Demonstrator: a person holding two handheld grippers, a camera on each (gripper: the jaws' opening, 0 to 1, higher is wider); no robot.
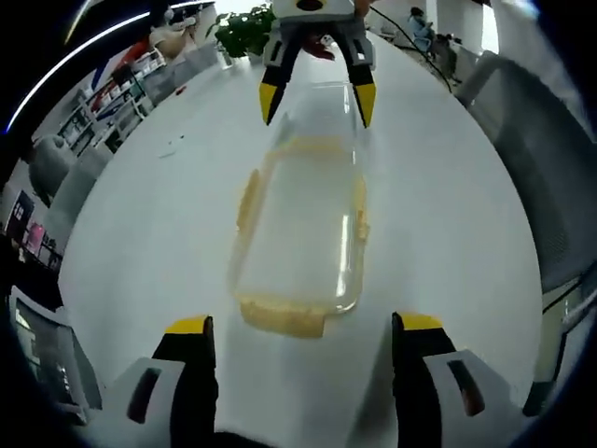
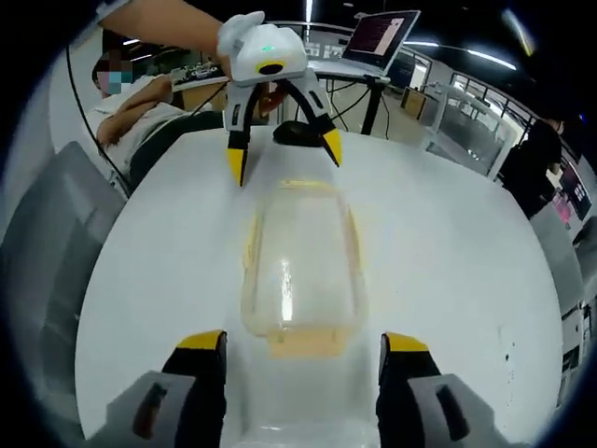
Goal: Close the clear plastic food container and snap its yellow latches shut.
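The clear plastic food container [image 1: 300, 229] lies flat on the white desk [image 1: 149, 233] with its lid resting on top, and its long axis runs straight from one of my grippers to the other. In the left gripper view a yellow latch [image 1: 283, 317] on the near short end sits just ahead of my left gripper [image 1: 303, 327], between its two jaws, which stand apart and grip nothing. More yellow latches show along the long sides [image 1: 248, 201] [image 1: 360, 210], all looking unfastened, though I can't be sure through the clear plastic.

In the right gripper view the same container [image 2: 300, 271] points away from my right gripper [image 2: 303, 343], with the near-end latch [image 2: 303, 347] just in front of its spread, empty jaws. Each gripper sees the other at the far end, also apart: the right one [image 1: 317, 101] in the left gripper view, the left one [image 2: 284, 154] in the right gripper view.

So each gripper is nearest to its own short end, and I judge the end latches come first, pressed inward along the long axis.

Beyond the desk are a laptop [image 2: 382, 39], a potted plant [image 1: 244, 33] and grey chairs [image 1: 541, 168].
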